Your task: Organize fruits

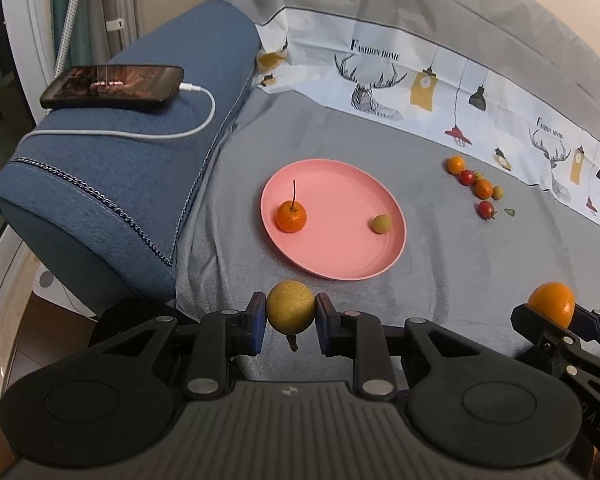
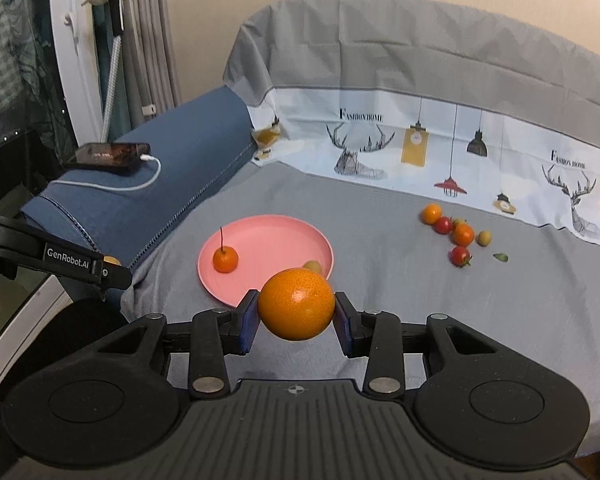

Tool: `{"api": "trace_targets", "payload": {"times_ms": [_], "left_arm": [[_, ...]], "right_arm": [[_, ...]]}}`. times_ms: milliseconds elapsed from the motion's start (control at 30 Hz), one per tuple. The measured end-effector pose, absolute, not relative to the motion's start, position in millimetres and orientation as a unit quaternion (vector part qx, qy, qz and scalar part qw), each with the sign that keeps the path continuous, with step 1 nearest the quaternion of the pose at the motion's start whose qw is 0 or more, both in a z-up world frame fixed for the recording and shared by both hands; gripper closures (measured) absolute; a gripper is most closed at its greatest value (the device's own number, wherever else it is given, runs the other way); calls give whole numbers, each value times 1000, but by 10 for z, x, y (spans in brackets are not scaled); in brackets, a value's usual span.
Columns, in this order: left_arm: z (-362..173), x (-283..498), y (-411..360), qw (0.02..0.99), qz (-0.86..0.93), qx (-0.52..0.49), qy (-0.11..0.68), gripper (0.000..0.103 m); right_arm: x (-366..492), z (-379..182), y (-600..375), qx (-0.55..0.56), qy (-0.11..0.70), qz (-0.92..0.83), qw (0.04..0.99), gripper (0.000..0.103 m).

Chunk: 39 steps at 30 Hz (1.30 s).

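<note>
My left gripper (image 1: 291,316) is shut on a yellow-green fruit (image 1: 290,306), held just in front of the near rim of the pink plate (image 1: 340,256). My right gripper (image 2: 296,314) is shut on an orange (image 2: 296,303), held above the plate's near edge (image 2: 268,236); it also shows in the left wrist view (image 1: 551,304). On the plate lie a small stemmed orange (image 1: 291,216) (image 2: 225,260) and a small green fruit (image 1: 381,224) (image 2: 313,266). A cluster of small oranges, red tomatoes and a green fruit (image 1: 476,188) (image 2: 456,234) lies on the grey cloth to the right.
A blue sofa arm (image 1: 132,160) stands left, with a phone (image 1: 112,86) and its white cable on it. The printed cover (image 1: 420,80) rises behind the seat. A green leaf (image 2: 501,257) lies near the fruit cluster. The left gripper's body (image 2: 60,264) shows at the right wrist view's left edge.
</note>
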<state>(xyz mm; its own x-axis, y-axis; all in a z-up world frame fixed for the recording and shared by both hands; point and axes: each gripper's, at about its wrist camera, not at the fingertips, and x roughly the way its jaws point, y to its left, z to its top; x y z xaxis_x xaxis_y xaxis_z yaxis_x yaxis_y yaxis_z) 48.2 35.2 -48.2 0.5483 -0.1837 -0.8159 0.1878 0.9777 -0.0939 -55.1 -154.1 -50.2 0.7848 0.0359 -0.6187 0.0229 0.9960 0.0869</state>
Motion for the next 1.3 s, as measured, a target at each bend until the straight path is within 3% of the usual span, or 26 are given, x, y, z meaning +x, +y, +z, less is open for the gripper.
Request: {"api": "trace_targets", "payload": {"times_ms": [533, 1300], "left_arm": [[-927, 1217, 59, 864, -103, 24, 492, 74], [-1473, 2200, -268, 850, -91, 57, 515, 74]], "right_arm": [[271, -1011, -1538, 44, 393, 1, 918, 62], [1286, -1530, -1380, 19, 425, 28, 904, 62]]}}
